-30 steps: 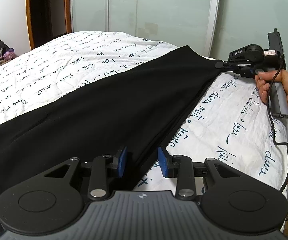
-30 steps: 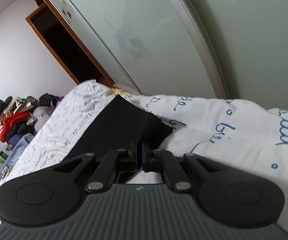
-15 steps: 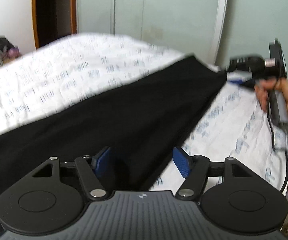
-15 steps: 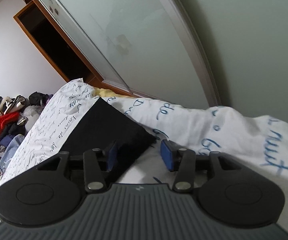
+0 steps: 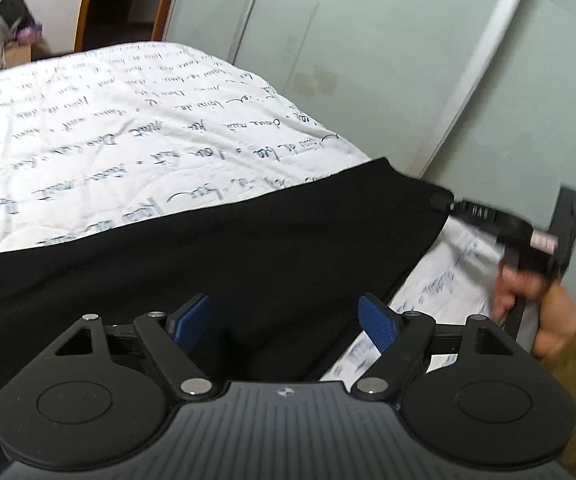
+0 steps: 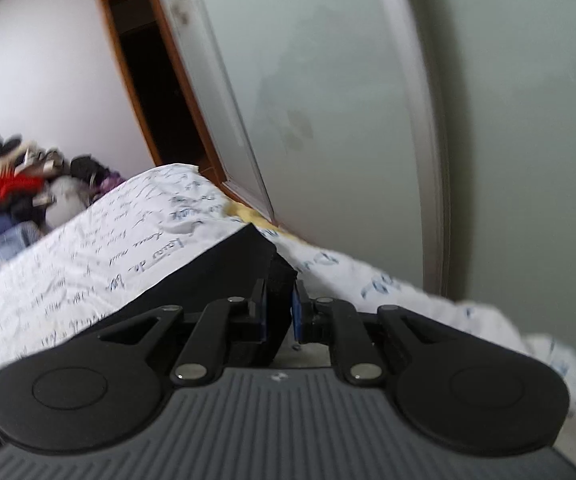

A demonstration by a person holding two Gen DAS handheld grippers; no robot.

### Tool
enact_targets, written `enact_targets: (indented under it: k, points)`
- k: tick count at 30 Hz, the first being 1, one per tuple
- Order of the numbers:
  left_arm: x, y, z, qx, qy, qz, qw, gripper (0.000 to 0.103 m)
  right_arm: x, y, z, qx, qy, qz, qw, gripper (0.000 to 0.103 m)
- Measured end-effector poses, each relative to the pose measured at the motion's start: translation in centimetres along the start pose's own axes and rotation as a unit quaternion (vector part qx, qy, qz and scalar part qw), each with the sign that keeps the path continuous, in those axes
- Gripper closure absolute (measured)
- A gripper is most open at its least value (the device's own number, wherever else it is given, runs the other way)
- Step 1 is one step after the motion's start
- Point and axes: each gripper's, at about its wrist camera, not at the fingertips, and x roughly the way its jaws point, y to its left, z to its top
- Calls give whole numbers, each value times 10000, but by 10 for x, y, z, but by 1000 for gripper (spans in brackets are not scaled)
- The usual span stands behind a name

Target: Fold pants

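Black pants (image 5: 215, 248) lie stretched across a white bedspread with blue script (image 5: 107, 140). My left gripper (image 5: 288, 320) is open, its blue pads (image 5: 376, 322) spread over the near edge of the pants, holding nothing. My right gripper (image 6: 279, 312) is shut on the far corner of the pants (image 6: 223, 264) and lifts it a little off the bed. In the left wrist view the right gripper (image 5: 444, 202) shows at the far right, pinching that corner, with the hand (image 5: 536, 300) behind it.
Frosted sliding wardrobe doors (image 5: 368, 60) stand close along the bed's far side. An open wooden doorway (image 6: 155, 92) and a pile of clothes (image 6: 19, 184) are at the far left. The bed edge (image 6: 488, 320) runs to the right.
My left gripper opened wide and let go of the pants edge. My right gripper opened half a second ago, then shut again on the pants corner and raised it.
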Motion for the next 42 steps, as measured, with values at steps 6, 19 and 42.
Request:
enact_targets:
  k: [6, 19, 42]
  points:
    - [40, -12, -9, 220, 499, 565, 9969, 22, 14, -16, -7, 238, 238, -105, 9994, 85]
    - [-24, -17, -45, 872, -403, 1763, 9796, 16, -56, 64, -34, -1885, -428, 826, 9777, 32]
    - [-123, 85, -106, -1069, -691, 3509, 9277, 9, -170, 226, -193, -6466, -1131, 2343, 7171, 80]
